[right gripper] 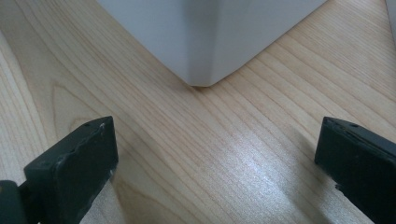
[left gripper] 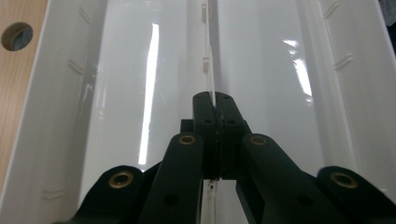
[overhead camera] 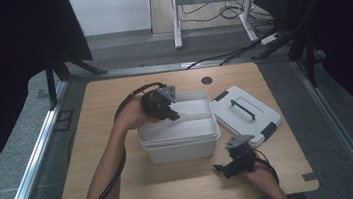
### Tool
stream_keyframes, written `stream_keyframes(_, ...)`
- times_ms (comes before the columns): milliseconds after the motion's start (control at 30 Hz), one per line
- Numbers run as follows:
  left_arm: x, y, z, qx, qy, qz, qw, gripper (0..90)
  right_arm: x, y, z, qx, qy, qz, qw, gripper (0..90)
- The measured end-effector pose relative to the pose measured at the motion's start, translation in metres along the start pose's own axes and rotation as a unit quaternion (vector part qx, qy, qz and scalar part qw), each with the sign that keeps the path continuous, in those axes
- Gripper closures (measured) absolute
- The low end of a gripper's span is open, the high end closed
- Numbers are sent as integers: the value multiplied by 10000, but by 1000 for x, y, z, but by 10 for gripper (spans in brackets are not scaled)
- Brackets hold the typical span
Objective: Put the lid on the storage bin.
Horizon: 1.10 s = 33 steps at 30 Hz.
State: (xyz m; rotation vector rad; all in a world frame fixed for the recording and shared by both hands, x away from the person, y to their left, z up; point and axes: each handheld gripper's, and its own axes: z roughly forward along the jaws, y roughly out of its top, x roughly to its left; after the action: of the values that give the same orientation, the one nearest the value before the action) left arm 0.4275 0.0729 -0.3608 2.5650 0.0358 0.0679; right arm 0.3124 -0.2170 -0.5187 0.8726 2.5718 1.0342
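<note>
Here the left gripper [overhead camera: 165, 106] reaches into the white bin [overhead camera: 179, 142] at the middle of the wooden table [overhead camera: 124, 186], its jaws pinched together on a thin clear divider [overhead camera: 193, 113] that runs along the bin's length. In the left gripper view the two black fingers [left gripper: 205, 116] meet on the top edge of that divider [left gripper: 210, 70], which stands upright between the bin's [left gripper: 60, 116] two glossy halves; small clips show along its upper edge. Whether the divider is seated in slots at the far wall cannot be told.

To do this step well, the person would likely want to keep the panel vertical and move it straight along its own plane, since a thin sheet held at one point can twist or flex and bind against the walls. A grip nearer the panel's middle would probably balance it better than one close to an end.

Farther right, the right gripper [overhead camera: 233, 166] rests low over the table near the bin's front right corner, jaws wide apart with nothing between them; its own view shows the two pads [right gripper: 74, 158] flanking bare wood [right gripper: 210, 154] and the bin's corner [right gripper: 205, 42] just ahead. It could steady the bin's wall if the bin starts to slide. The lid [overhead camera: 246, 114] lies on the table just beside the bin's right side, handle up, well out of the way.
</note>
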Motion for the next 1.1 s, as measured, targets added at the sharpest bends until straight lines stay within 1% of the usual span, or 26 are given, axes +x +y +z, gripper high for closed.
stream_keyframes(67, 2, -3, 5, -17, -60, -67, 10000, 889, 0, 0, 0, 1, 0, 0, 10000, 0)
stream_keyframes(133, 3, -4, 9, -27, -64, -100, 9999, 890, 0, 0, 0, -4, -8, 1, 10000, 0)
stream_keyframes(167, 3, -4, 12, 2, -83, -100, 9999, 890, 0, 0, 0, 0, -1, 2, 10000, 0)
stream_keyframes(233, 3, -3, 17, 78, -54, -82, 9999, 889, 0, 0, 0, -9, -15, -6, 10000, 0)
stream_keyframes(300, 3, -5, 19, 136, -79, -111, 9998, 889, 0, 0, 0, -3, -7, -7, 10000, 0)
stream_keyframes(367, 4, -7, 20, 74, -97, -189, 9997, 888, 0, 0, 0, -3, -4, -7, 10000, 0)
stream_keyframes(433, 3, -8, 20, 35, -84, -233, 9997, 887, 0, 0, 0, -4, -9, -5, 10000, 0)
stream_keyframes(467, 3, -8, 20, 63, -54, -239, 9997, 885, 0, 0, 0, -3, -10, -6, 10000, 0)
stream_keyframes(500, 2, -7, 20, 103, 33, -272, 9996, 872, 0, 0, 0, -3, -10, -5, 10000, 0)
stream_keyframes(567, 3, -5, 19, 181, 109, -407, 9989, 786, 0, 0, 0, -2, -8, 2, 10000, 0)
stream_keyframes(600, 2, -5, 18, 147, 166, -423, 9989, 750, 0, 0, 0, 2, -15, -3, 10000, 0)
stream_keyframes(667, 2, -5, 13, 56, 227, -587, 9980, 635, 0, 0, 0, 14, -4, -14, 10000, 0)
stream_keyframes(700, 2, -5, 11, 9, 304, -641, 9975, 582, 0, 1, 0, 45, -1, -16, 10000, 0)
stream_keyframes(733, 1, -5, 9, -9, 383, -694, 9968, 533, -1, 2, 0, 93, 7, -36, 10000, 0)
stream_keyframes(800, 1, -6, 4, -57, 406, -856, 9955, 434, -1, 5, 0, 235, 45, -41, 9997, 0)
stream_keyframes(833, 0, -7, 1, -84, 482, -924, 9945, 361, -1, 7, 0, 308, 53, -67, 9995, 0)
stream_keyframes(867, -1, -8, -2, -90, 548, -994, 9935, 317, -2, 8, -1, 376, 66, -49, 9993, 0)
stream_keyframes(900, -2, -9, -5, -138, 601, -1024, 9928, 277, -2, 9, -1, 424, 41, -21, 9991, 3)
stream_keyframes(967, -5, -13, -14, -198, 717, -1156, 9905, 200, -3, 10, -3, 487, 44, -33, 9988, 14)
stream_keyframes(1033, -8, -17, -23, -258, 830, -1226, 9886, 149, -3, 10, -5, 503, 90, -32, 9987, 14)
stream_keyframes(1100, -12, -22, -33, -328, 944, -1318, 9862, 128, -3, 12, -9, 501, 114, -34, 9987, 14)
